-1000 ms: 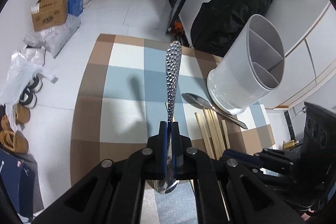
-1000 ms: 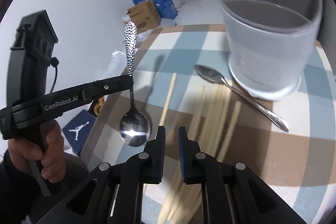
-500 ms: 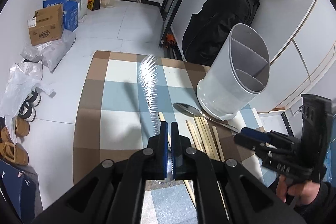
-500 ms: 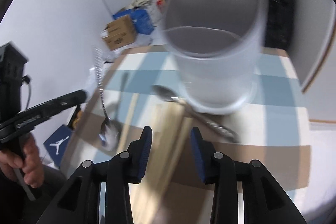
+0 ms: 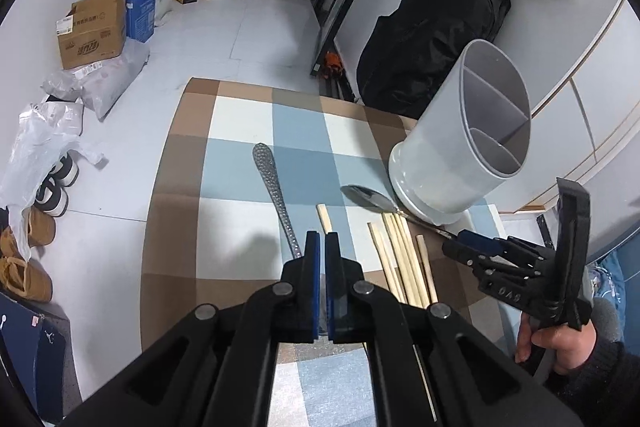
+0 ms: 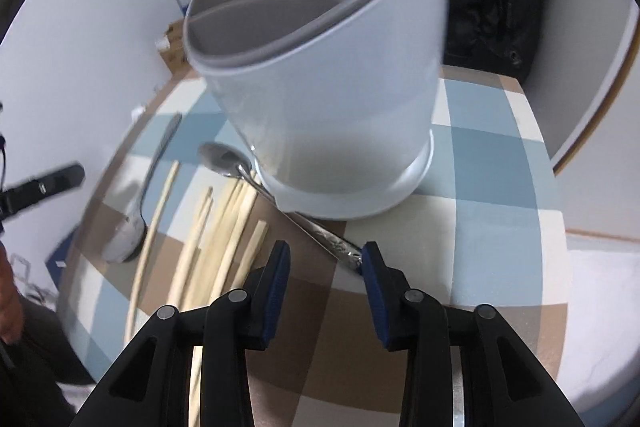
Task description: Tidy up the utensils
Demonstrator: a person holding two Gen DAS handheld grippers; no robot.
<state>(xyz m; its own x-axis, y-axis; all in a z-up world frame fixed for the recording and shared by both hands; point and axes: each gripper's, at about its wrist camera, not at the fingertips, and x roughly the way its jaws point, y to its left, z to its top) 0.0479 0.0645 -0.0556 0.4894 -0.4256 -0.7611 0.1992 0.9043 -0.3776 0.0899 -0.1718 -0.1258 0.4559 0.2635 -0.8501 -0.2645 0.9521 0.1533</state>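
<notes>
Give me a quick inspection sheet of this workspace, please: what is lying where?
Surface: checked tablecloth, brown, blue and white.
Job's things: white divided holder upright, compartments empty; hammered spoon lying flat; smooth spoon against the holder's base; chopsticks loose between them.
Clutter: nothing seen on the cloth.
Grippers: left hand-held gripper shut and empty; right hand-held gripper open, the smooth spoon's handle end between its jaws, which have just been opening.
Cables: nothing seen.
Surroundings: cardboard box, shoes, black bag on the floor.
</notes>
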